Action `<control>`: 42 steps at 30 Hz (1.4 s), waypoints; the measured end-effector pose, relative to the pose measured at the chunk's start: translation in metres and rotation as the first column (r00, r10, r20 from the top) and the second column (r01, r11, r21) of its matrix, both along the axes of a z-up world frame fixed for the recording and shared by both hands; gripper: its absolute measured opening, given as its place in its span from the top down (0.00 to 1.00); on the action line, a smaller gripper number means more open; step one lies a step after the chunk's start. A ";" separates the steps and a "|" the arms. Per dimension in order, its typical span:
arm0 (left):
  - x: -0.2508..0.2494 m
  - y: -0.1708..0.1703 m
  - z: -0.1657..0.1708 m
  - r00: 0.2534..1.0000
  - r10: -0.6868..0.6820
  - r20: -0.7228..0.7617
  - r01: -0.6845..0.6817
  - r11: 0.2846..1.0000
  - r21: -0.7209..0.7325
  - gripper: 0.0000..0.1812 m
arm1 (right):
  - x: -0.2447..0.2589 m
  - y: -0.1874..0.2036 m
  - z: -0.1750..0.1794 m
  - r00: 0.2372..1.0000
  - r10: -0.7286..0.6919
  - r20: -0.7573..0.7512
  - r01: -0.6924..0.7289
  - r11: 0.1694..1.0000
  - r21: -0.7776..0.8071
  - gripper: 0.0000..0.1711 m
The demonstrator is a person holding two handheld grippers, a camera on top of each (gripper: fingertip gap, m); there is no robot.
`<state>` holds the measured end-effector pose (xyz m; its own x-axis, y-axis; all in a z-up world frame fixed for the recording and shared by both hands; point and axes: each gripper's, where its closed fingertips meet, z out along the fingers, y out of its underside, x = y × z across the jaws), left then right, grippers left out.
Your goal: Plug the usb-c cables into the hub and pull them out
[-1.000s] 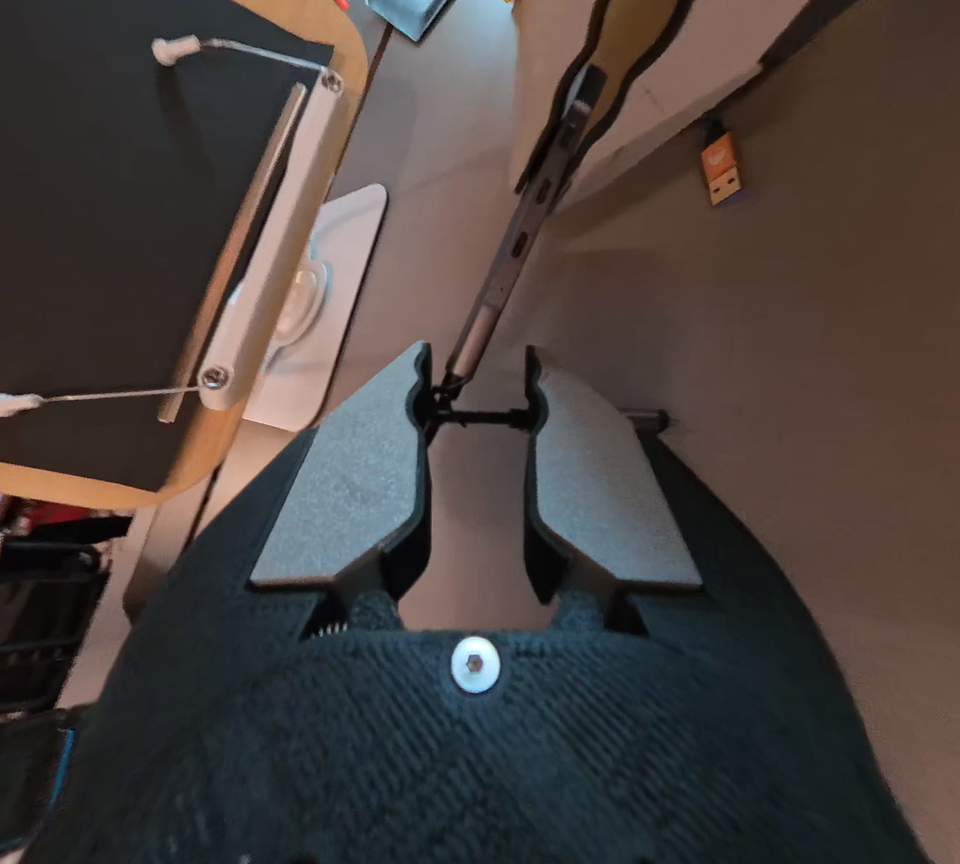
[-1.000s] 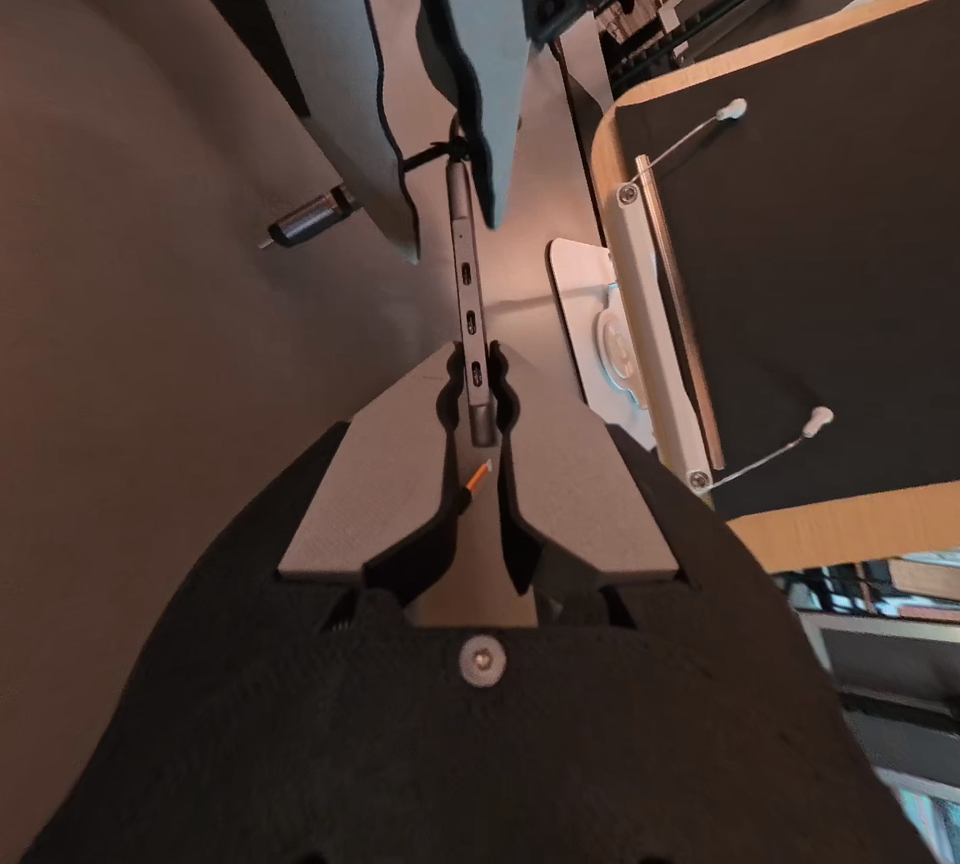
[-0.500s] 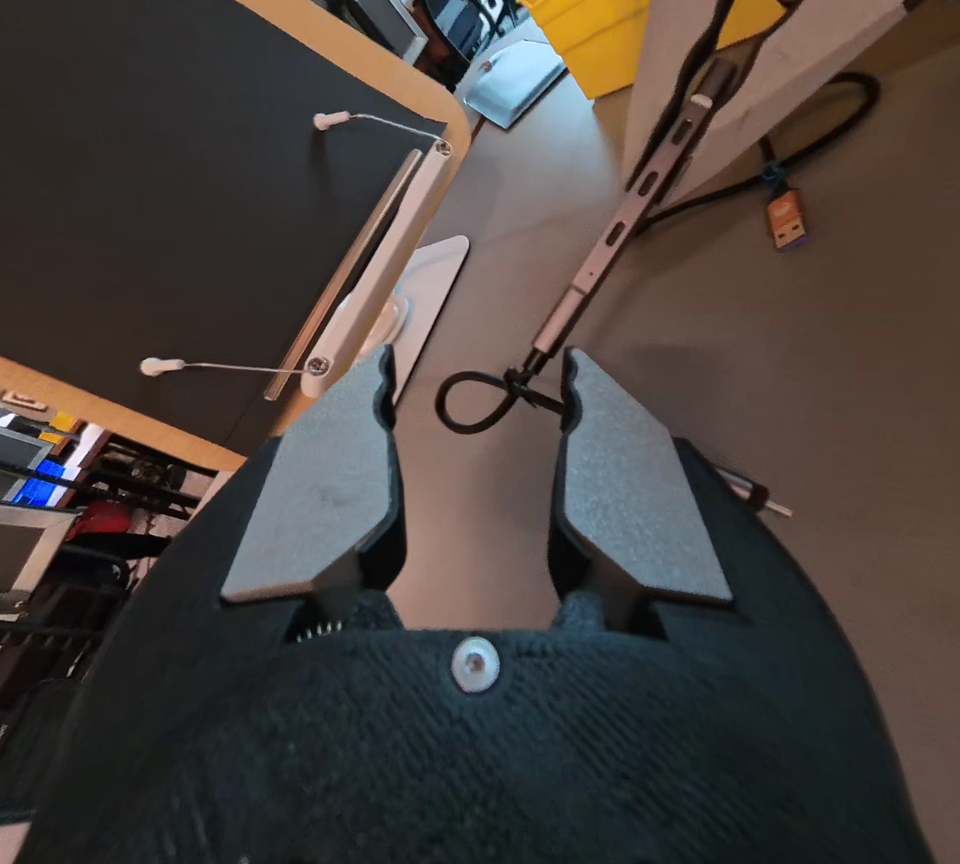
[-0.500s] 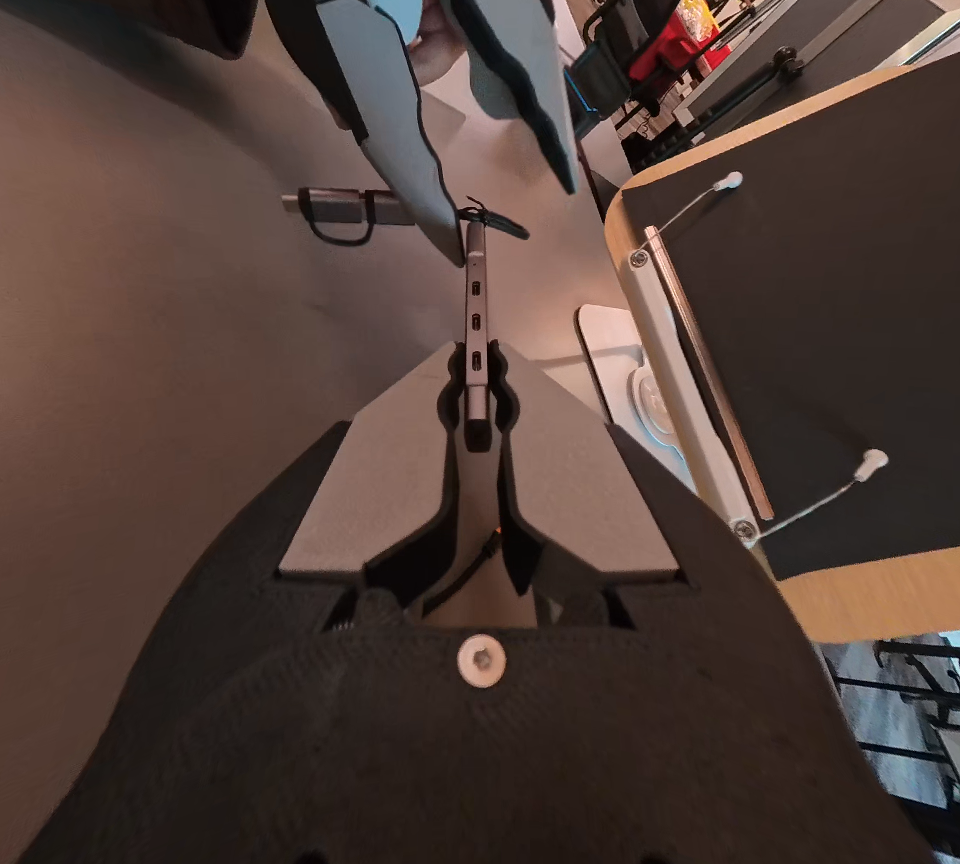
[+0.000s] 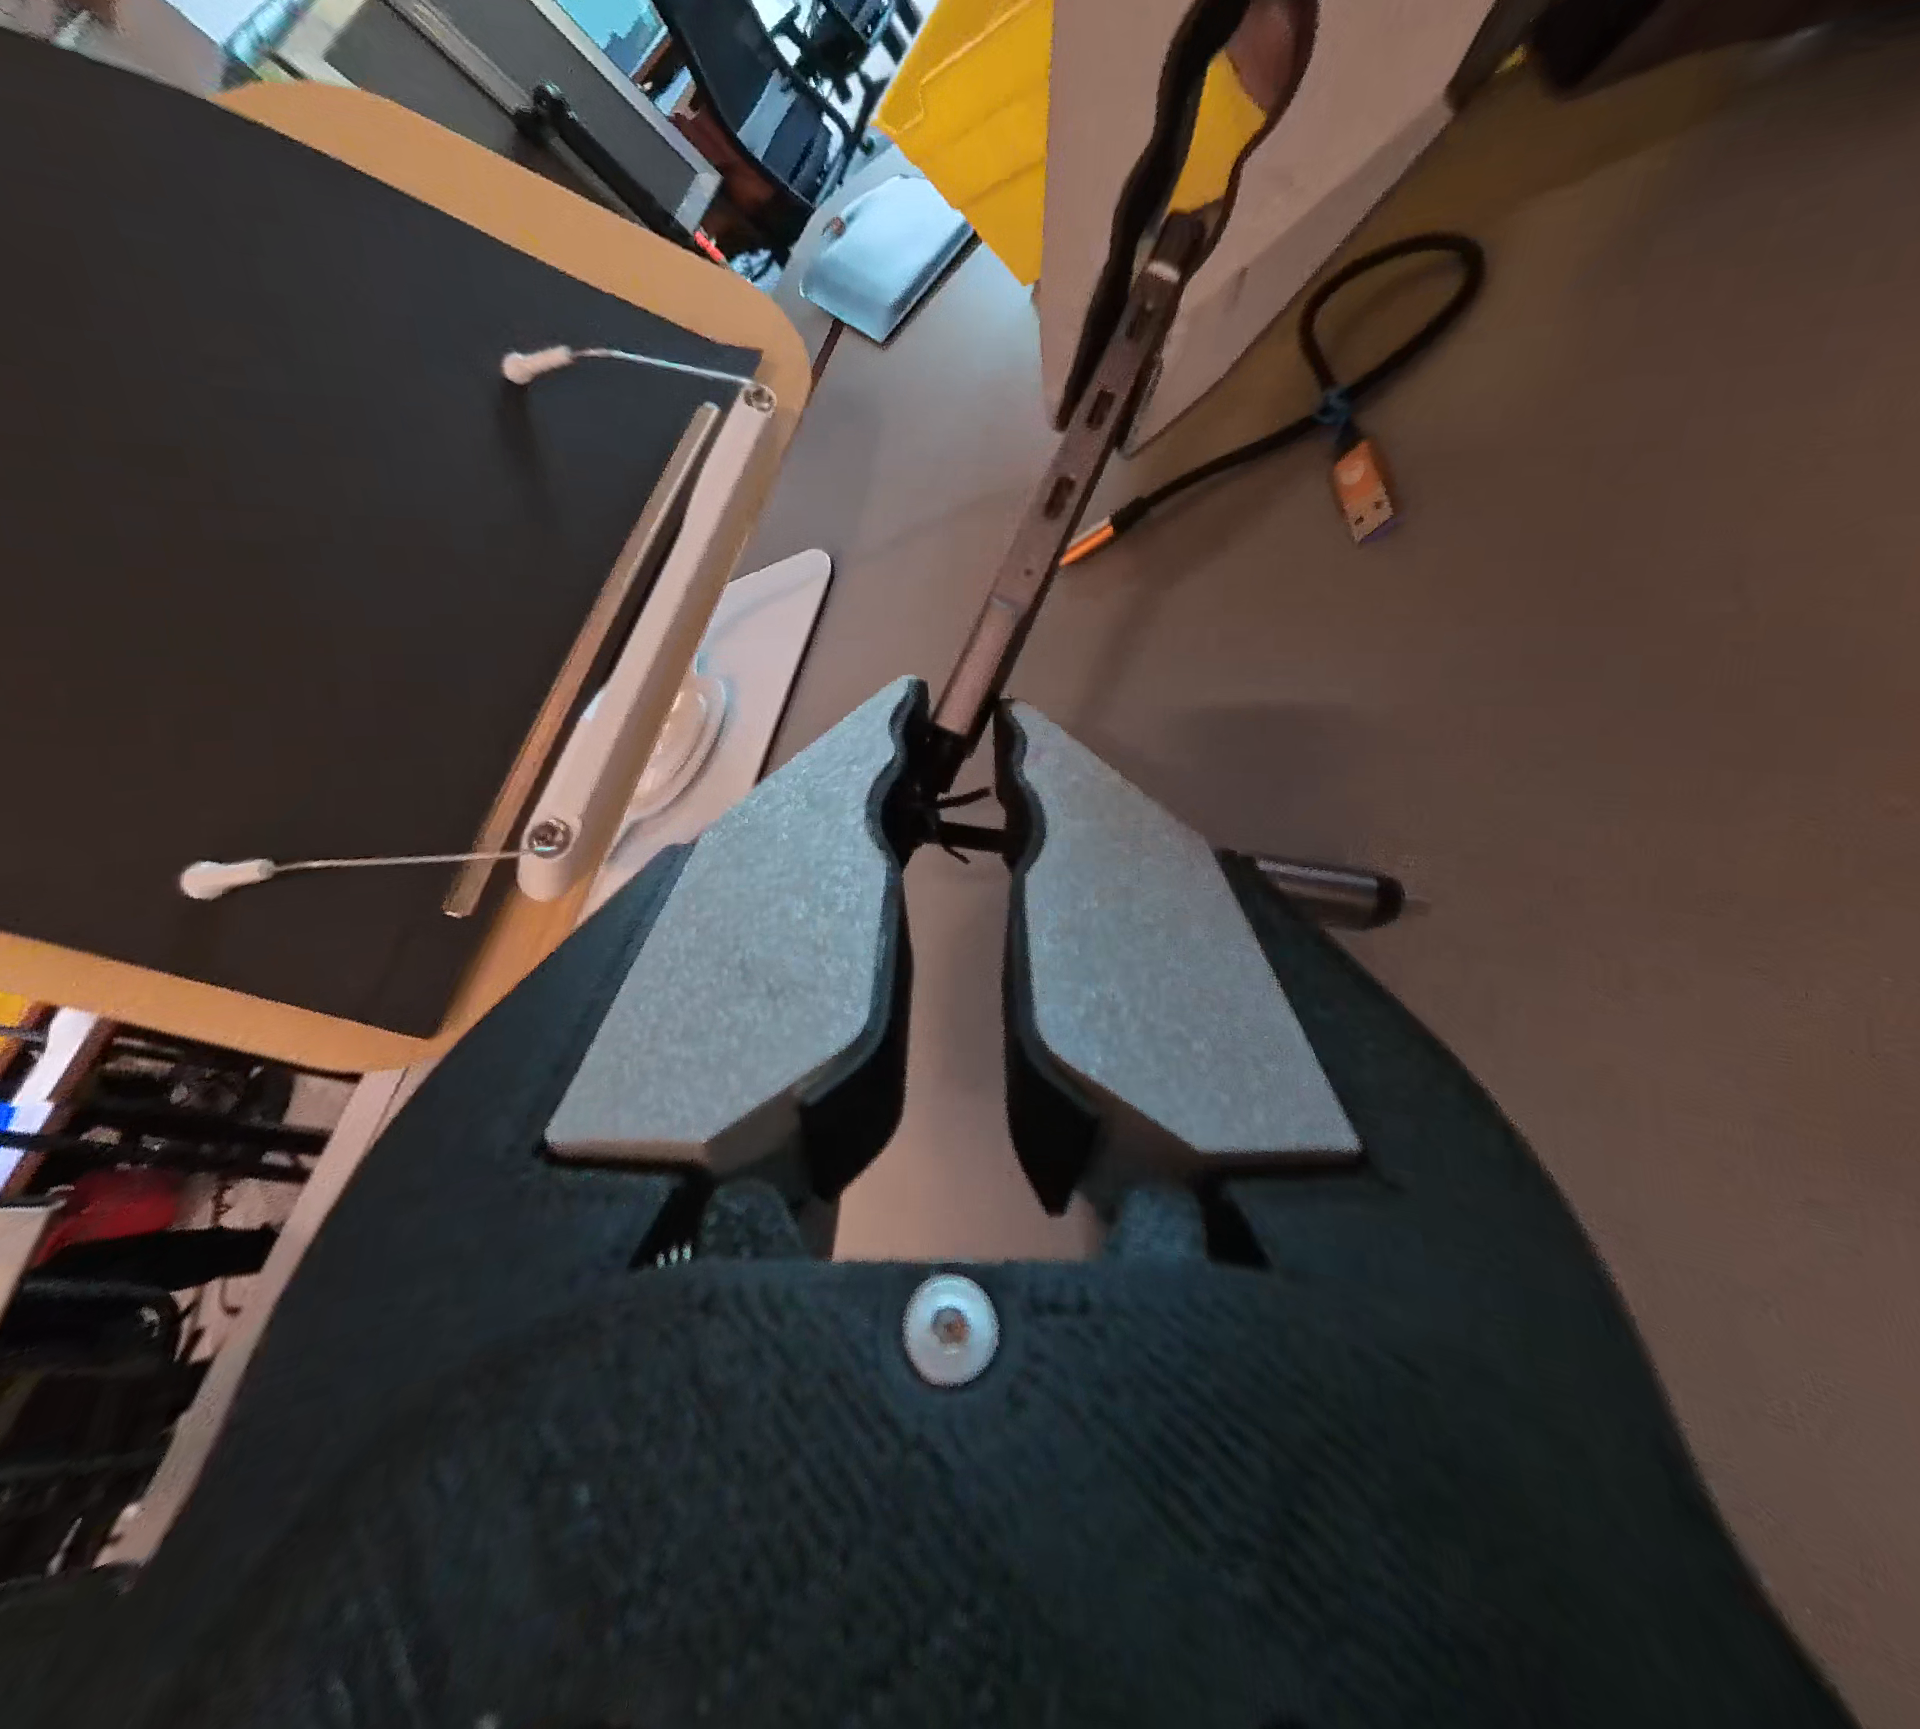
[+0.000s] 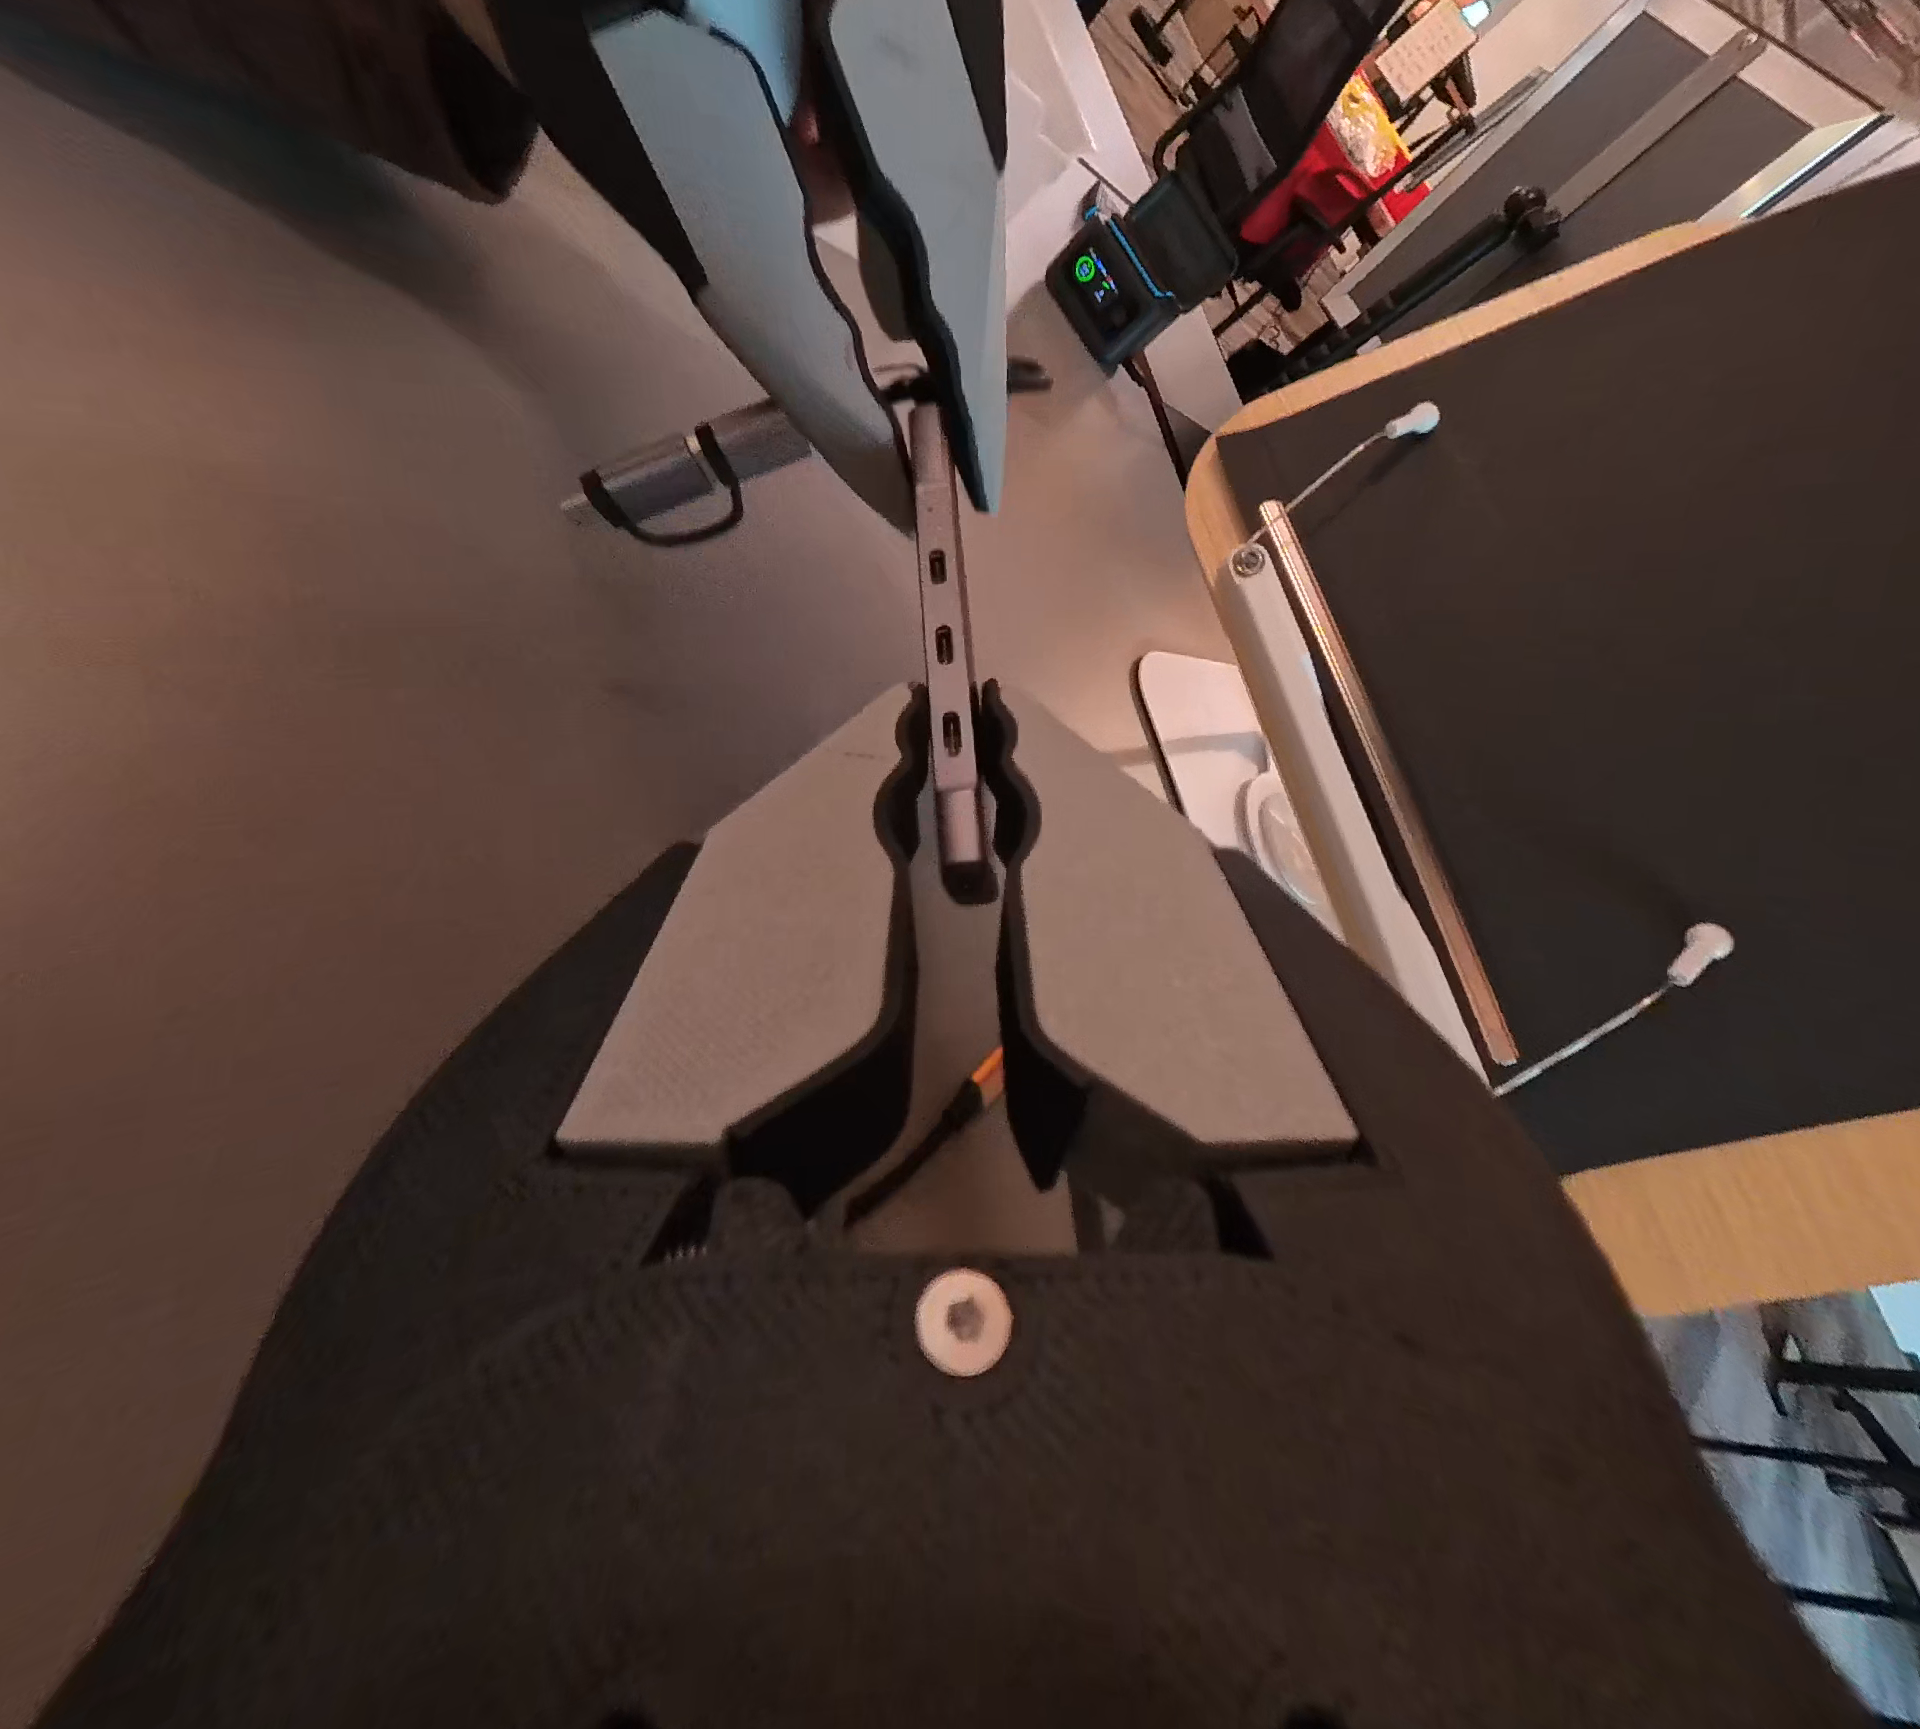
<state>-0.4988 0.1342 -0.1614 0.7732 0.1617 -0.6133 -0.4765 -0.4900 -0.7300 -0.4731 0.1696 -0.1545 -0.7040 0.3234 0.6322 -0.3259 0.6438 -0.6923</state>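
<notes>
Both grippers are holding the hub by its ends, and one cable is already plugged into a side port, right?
Not quite. The right gripper and left gripper do clamp the hub by its ends, but the right wrist view shows all three side ports empty. The orange-tipped cable lies loose on the table.

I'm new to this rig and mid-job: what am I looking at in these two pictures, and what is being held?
Each picture comes from a camera riding on one hand-held tongs, looking forward along its two grey fingers. A person holds one in each hand; there is no robot arm.

The right tongs are shut on one end of the slim grey hub. Its row of ports looks empty. The left tongs are closed around its other end, where its black cable leaves.

On the brown table lie an orange-tipped cable, a silver plug and a black board on a white stand.
</notes>
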 end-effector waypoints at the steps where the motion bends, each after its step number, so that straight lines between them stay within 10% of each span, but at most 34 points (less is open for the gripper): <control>1: 0.001 0.001 0.002 1.000 -0.002 -0.015 0.002 1.000 0.003 0.95 | -0.002 0.002 -0.002 1.000 -0.009 -0.002 0.010 1.000 0.013 0.97; 23: 0.026 0.020 -0.006 0.992 -0.026 0.122 0.029 0.999 -0.026 0.92 | -0.029 0.013 -0.043 0.970 -0.180 -0.164 0.224 0.923 0.314 0.97; 28: 0.029 -0.020 0.062 0.965 -0.145 0.218 0.069 0.944 0.324 0.74 | -0.033 0.024 -0.025 0.970 -0.198 -0.144 0.224 0.955 0.196 0.98; 32: 0.006 -0.031 0.021 0.969 -0.021 0.248 -0.016 0.989 0.145 0.72 | -0.014 0.011 -0.006 0.991 -0.077 -0.113 0.087 0.993 0.083 0.97; 42: 0.058 0.031 -0.003 0.978 -0.207 0.015 0.206 0.976 0.070 0.91 | 0.010 -0.013 -0.041 0.999 0.028 0.031 -0.034 0.977 0.209 0.97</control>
